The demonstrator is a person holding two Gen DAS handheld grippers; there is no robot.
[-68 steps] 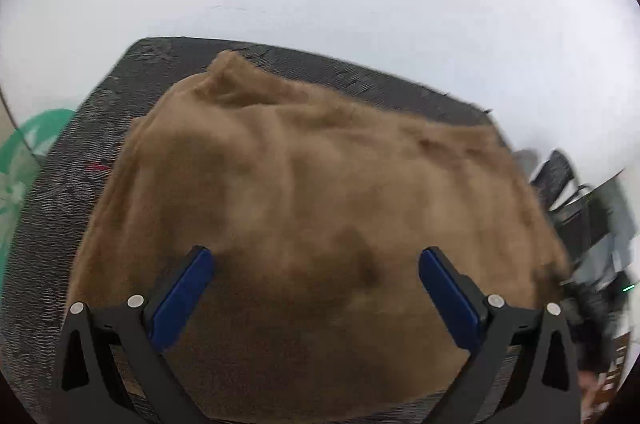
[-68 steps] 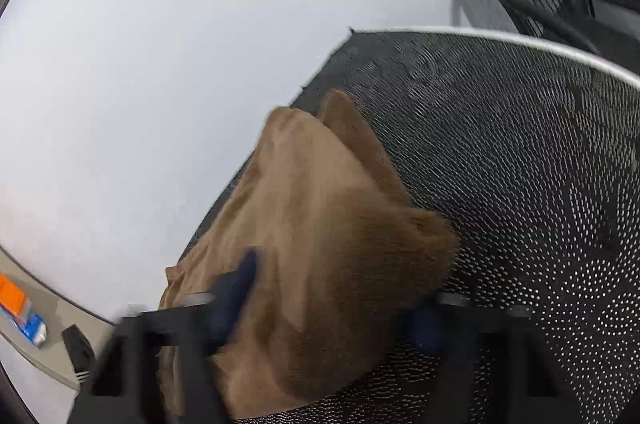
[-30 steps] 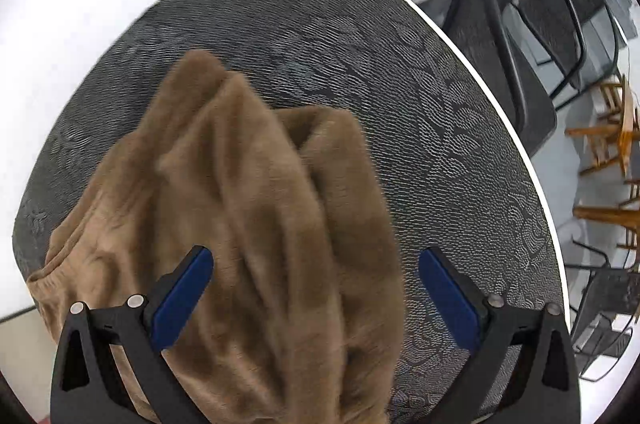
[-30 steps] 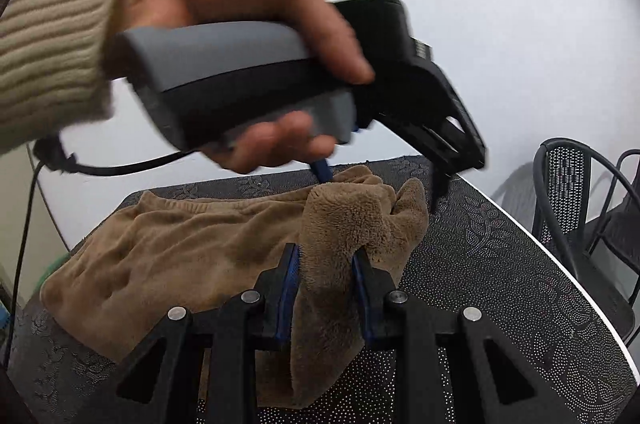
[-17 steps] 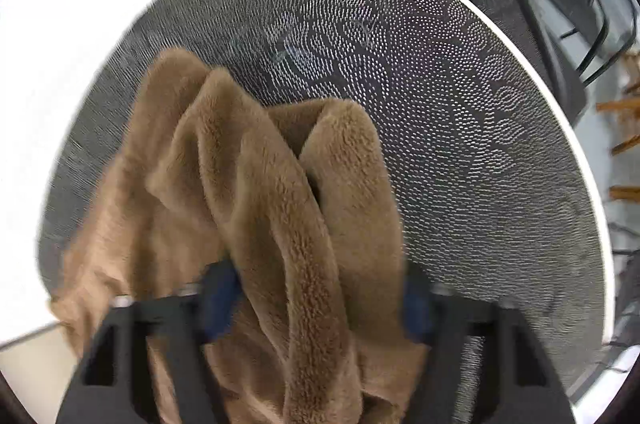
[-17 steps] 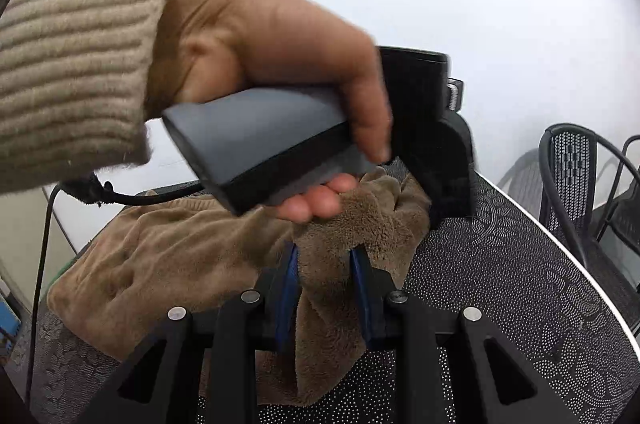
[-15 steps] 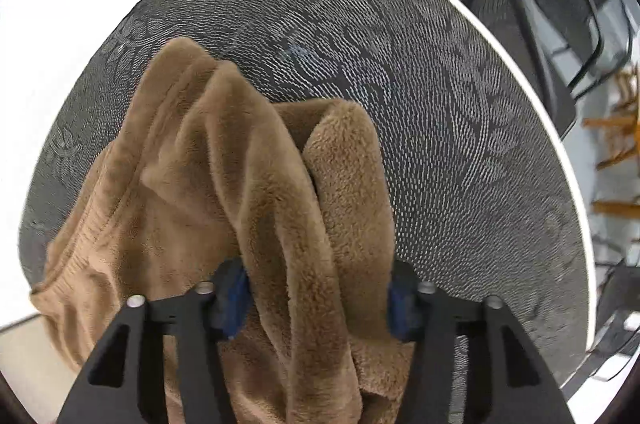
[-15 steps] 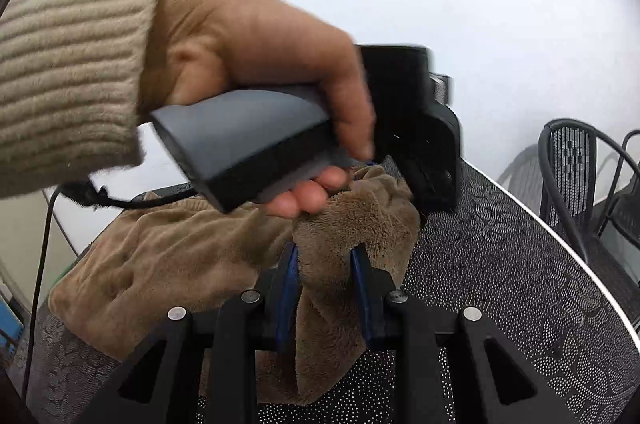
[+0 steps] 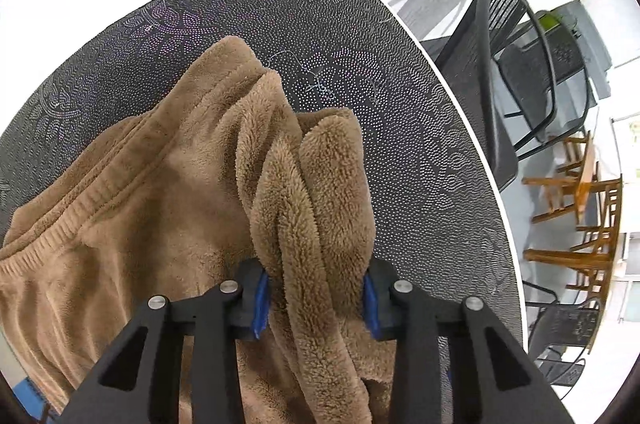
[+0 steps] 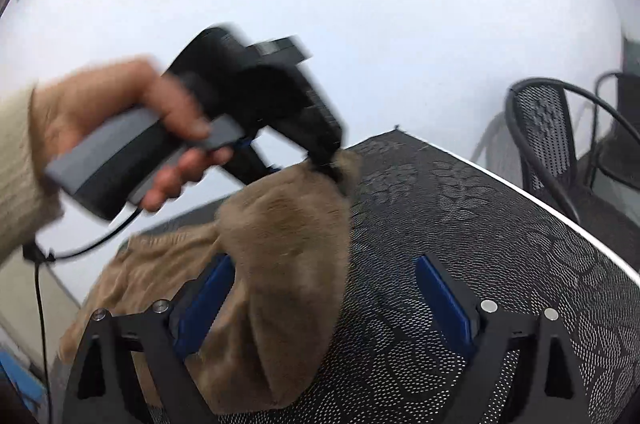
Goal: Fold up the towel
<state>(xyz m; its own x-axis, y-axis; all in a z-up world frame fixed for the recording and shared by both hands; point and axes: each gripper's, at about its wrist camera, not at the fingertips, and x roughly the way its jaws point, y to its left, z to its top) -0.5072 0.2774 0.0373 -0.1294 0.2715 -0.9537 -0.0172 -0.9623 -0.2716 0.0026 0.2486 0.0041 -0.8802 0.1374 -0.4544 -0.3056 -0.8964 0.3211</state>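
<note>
Now the right tongs [image 10: 324,308] stand spread wide with nothing between their blue pads, where half a second ago they were clamped on a bunch of the brown towel [image 9: 168,208]; the cloth only brushes past the left-hand pad [image 10: 204,300] and hangs in front of it. Meanwhile the left tongs [image 9: 316,298] are clenched on a thick fold of the towel, their blue pads pressed into the plush on both sides, a tighter pinch than in the frame half a second earlier. From the right wrist view the left tongs [image 10: 328,160] appear raised above the tabletop in a person's hand [image 10: 120,120] with a cream ribbed sleeve [image 10: 16,176], the towel's gathered end lifted with them while the rest trails down onto the surface; that part of the view is motion-blurred. A black cable [image 10: 80,248] runs from the handle. The towel's hemmed edge lies along the left side of the tabletop [image 9: 360,36], which is dark and dotted with a leaf pattern and has a pale rim. Beyond it stand black mesh chairs [image 9: 516,72] against a plain white wall [image 10: 360,4], with wooden chairs [image 9: 576,216] farther back on the right of the left wrist view.
</note>
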